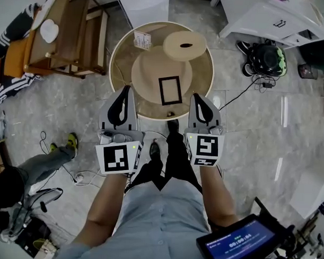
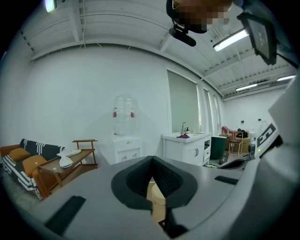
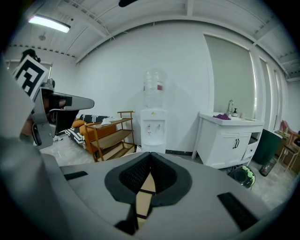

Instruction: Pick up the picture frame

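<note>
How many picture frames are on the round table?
1. The picture frame lies flat on the round table's raised middle tier; no other shows, and none seems hidden.

The picture frame (image 1: pixel 169 90) was a thin black rectangle whose inside showed tan. It lay flat, long sides running away from the person and slightly skewed, on the near half of the raised disc (image 1: pixel 147 72) of the round surface (image 1: pixel 121 57).
</note>
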`<state>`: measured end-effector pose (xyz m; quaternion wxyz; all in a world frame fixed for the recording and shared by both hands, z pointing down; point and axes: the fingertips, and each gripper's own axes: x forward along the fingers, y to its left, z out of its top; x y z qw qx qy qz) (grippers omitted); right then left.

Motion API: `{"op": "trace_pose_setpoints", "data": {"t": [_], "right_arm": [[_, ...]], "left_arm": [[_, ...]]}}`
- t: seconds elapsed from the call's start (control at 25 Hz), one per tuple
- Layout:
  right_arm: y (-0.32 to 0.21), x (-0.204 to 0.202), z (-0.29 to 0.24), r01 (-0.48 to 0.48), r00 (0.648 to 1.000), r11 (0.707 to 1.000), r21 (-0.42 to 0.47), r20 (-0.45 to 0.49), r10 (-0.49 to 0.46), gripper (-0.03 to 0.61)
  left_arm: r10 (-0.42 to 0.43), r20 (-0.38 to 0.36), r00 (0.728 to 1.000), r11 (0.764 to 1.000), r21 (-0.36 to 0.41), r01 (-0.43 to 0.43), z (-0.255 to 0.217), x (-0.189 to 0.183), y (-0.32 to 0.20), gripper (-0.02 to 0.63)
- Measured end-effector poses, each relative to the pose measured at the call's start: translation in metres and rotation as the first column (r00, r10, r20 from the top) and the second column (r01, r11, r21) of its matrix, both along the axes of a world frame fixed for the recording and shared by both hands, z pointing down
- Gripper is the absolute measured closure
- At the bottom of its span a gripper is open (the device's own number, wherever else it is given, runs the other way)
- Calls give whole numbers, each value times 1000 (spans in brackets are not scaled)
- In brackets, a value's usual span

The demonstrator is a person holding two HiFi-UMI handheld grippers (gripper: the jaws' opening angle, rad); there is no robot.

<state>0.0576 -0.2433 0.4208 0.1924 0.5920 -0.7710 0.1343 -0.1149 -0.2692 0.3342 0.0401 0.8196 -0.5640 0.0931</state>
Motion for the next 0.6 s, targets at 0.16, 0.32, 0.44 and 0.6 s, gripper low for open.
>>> {"op": "trace_pose_setpoints", "data": {"t": [0.16, 0.32, 0.44, 0.6], "right_arm": [[-12, 2, 33, 14, 1000, 999, -50, 6, -13, 563], [-18, 4, 66, 24, 1000, 995, -94, 14, -23, 563], [-22, 5, 90, 37, 999, 991, -127, 18, -34, 563], [-26, 10, 121, 48, 999, 984, -171, 26, -44, 563]], "left_arm": [[-6, -3, 1000, 999, -41, 6, 26, 8, -13, 603], [-12, -8, 1000, 997, -77, 11, 52, 15, -20, 603], [-19, -3, 1000, 994, -105, 18, 73, 19, -24, 603], [-23, 5, 1000, 989, -149, 24, 102, 26, -30, 603]]}}
